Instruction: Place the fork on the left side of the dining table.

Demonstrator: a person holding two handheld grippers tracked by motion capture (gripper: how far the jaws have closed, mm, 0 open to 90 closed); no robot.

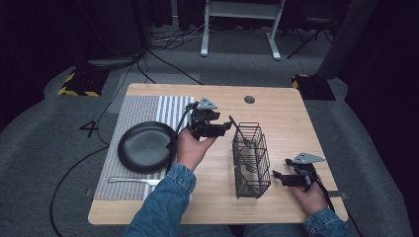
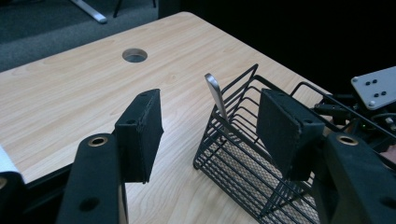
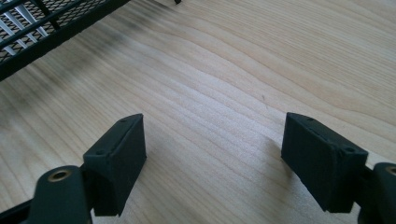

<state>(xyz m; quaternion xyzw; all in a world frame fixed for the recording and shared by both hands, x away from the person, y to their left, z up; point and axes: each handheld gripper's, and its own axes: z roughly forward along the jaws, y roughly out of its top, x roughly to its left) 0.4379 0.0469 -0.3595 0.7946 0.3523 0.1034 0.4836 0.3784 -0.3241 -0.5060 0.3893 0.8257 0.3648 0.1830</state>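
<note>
On wood: black wire basket (image 1: 251,160)

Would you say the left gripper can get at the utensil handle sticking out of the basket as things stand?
Probably yes: the left gripper is open, the handle stands clear above the basket rim, and nothing lies between them.

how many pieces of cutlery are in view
2: one lies on the striped mat below the black plate, at; one stands in the wire basket, at. More may be hidden inside.
</note>
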